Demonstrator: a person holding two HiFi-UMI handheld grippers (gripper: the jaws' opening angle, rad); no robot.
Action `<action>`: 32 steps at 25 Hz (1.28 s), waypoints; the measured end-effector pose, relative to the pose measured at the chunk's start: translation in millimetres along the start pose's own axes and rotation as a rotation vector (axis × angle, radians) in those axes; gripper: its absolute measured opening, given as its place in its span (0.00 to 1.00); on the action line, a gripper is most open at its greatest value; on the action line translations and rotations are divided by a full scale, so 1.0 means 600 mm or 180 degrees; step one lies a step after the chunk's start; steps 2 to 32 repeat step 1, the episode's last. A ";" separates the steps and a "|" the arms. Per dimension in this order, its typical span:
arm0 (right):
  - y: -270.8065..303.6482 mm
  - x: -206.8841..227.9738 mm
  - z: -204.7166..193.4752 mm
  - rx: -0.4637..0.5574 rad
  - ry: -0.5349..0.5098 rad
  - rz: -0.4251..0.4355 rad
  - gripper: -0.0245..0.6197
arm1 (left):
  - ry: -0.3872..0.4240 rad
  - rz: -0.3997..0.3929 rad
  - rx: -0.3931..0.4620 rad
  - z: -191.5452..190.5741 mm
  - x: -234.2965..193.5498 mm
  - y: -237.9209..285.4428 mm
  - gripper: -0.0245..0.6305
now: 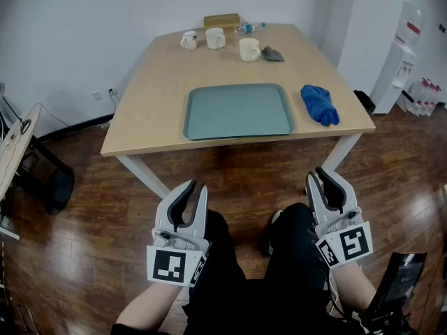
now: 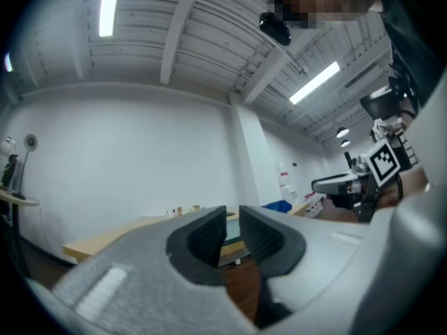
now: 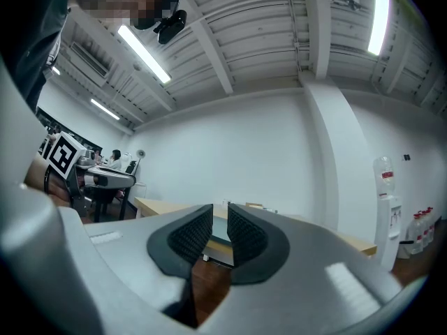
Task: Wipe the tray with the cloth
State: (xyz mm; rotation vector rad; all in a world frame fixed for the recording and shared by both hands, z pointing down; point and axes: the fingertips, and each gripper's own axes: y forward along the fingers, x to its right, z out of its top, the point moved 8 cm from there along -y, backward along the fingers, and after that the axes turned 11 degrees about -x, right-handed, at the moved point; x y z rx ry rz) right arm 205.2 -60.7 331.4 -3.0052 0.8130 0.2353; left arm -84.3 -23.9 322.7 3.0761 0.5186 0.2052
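A grey-green tray lies empty near the front edge of the wooden table. A crumpled blue cloth rests on the table just right of the tray. My left gripper and right gripper are held low over the person's lap, short of the table, both pointing toward it. Each is shut with nothing between its jaws. In the left gripper view the left gripper faces the table edge, with the blue cloth small in the distance. In the right gripper view the right gripper faces the table too.
At the table's far end stand three mugs, a small box, a plastic bottle and a dark grey object. A water dispenser stands at the right wall. Dark furniture sits on the wooden floor at the left.
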 end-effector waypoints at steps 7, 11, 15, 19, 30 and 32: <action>0.000 -0.001 -0.001 -0.0003 0.0000 0.0004 0.15 | 0.0005 0.0002 0.0001 0.000 0.000 0.000 0.13; 0.000 -0.001 -0.001 -0.0003 0.0000 0.0004 0.15 | 0.0005 0.0002 0.0001 0.000 0.000 0.000 0.13; 0.000 -0.001 -0.001 -0.0003 0.0000 0.0004 0.15 | 0.0005 0.0002 0.0001 0.000 0.000 0.000 0.13; 0.000 -0.001 -0.001 -0.0003 0.0000 0.0004 0.15 | 0.0005 0.0002 0.0001 0.000 0.000 0.000 0.13; 0.000 -0.001 -0.001 -0.0003 0.0000 0.0004 0.15 | 0.0005 0.0002 0.0001 0.000 0.000 0.000 0.13; 0.000 -0.001 -0.001 -0.0003 0.0000 0.0004 0.15 | 0.0005 0.0002 0.0001 0.000 0.000 0.000 0.13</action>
